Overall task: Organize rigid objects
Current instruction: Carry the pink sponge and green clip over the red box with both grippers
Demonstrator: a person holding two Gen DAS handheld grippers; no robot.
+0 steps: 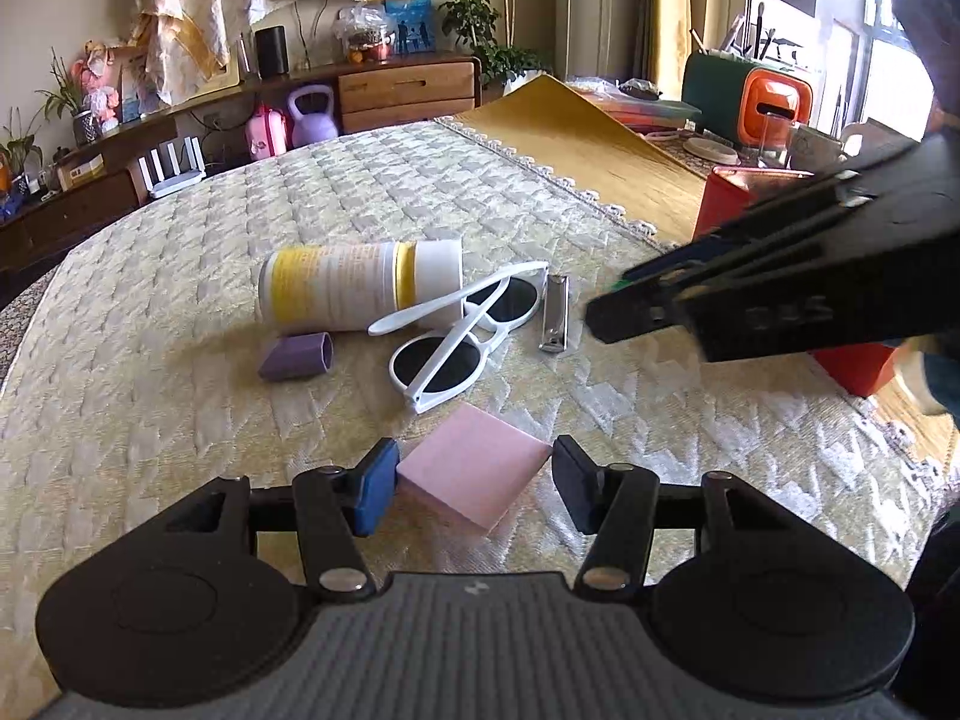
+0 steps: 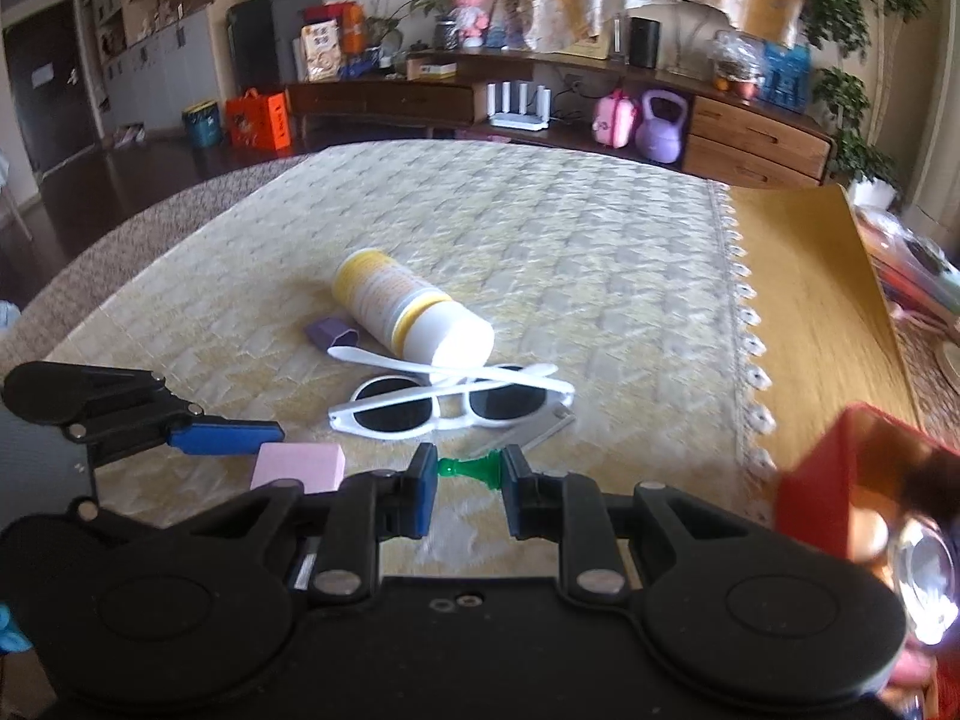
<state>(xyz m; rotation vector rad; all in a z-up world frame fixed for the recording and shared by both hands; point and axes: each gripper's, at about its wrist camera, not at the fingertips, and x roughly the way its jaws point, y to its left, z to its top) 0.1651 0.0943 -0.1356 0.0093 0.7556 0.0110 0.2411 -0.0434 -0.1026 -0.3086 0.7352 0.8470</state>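
Note:
On the quilted cloth lie a white-and-yellow bottle (image 1: 360,291) on its side, white sunglasses (image 1: 462,333), a purple cap (image 1: 296,356), a metal nail clipper (image 1: 553,313) and a pink block (image 1: 474,468). My left gripper (image 1: 474,483) is open with the pink block between its fingers, one pad touching its left side. My right gripper (image 2: 465,486) is shut on a small green chess piece (image 2: 471,469), held just above the cloth near the sunglasses (image 2: 450,402). The right gripper also shows in the left wrist view (image 1: 606,324), and the left gripper in the right wrist view (image 2: 228,438).
A red box (image 2: 840,480) stands at the right, also visible in the left wrist view (image 1: 726,198). A yellow mat (image 1: 588,138) covers the far right of the table. A wooden sideboard (image 1: 408,90) with a purple kettlebell (image 1: 309,117) stands behind.

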